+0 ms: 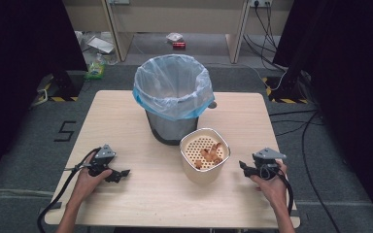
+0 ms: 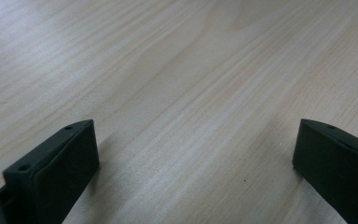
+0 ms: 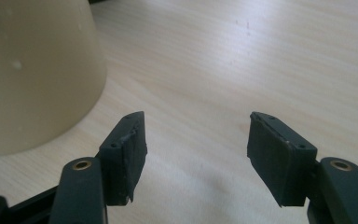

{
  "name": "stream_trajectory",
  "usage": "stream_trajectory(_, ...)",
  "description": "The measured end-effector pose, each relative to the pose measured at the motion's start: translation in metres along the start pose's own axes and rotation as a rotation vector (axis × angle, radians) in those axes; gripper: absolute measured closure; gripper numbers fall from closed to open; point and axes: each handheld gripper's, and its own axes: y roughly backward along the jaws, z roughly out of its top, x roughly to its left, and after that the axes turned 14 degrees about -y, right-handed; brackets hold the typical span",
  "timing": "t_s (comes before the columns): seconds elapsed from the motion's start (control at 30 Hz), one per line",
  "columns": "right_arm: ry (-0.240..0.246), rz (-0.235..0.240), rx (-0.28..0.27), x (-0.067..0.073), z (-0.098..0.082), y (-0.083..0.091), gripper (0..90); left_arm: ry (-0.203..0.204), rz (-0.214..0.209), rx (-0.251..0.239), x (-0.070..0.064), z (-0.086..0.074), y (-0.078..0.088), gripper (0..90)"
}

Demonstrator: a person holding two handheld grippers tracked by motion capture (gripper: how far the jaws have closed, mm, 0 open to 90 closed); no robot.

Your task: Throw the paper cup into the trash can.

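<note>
orange scraps (image 1: 211,154) in cream container (image 1: 194,171) too small to identify.

Light falls evenly from above onto the pale wooden table (image 1: 126,111), which reads bright against the surroundings; black curtains (image 1: 24,48) at both sides swallow the light and stay almost featureless. The high view is soft and low in detail, with small things on the floor behind hard to make out. The clear bin liner (image 1: 172,85) catches pale highlights. In the left gripper view a broad glare washes the wood grain at upper left, and soft shadows sit under the dark jaws. In the right gripper view the near cream container (image 3: 32,74) is blurred, the far tabletop bluish-white with glare.
</note>
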Motion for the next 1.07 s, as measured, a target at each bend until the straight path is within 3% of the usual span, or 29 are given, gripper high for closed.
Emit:
stream_trajectory(0.2,0.017,-0.009,0.057,0.002,-0.016,-0.002,35.2,0.0,0.0,0.0,0.0,0.0,0.0,0.0)
stream_trajectory(0.3,0.036,-0.02,0.104,0.006,-0.029,-0.004,29.1,0.0,0.0,0.0,0.0,0.0,0.0,0.0)
stream_trajectory(0.4,-0.022,0.022,0.065,0.007,-0.037,-0.005,26.3,0.0,0.0,0.0,0.0,0.0,0.0,0.0)
stream_trajectory(1.07,-0.027,0.017,0.064,0.008,-0.036,-0.008,22.2,0.0,0.0,0.0,0.0,0.0,0.0,0.0)
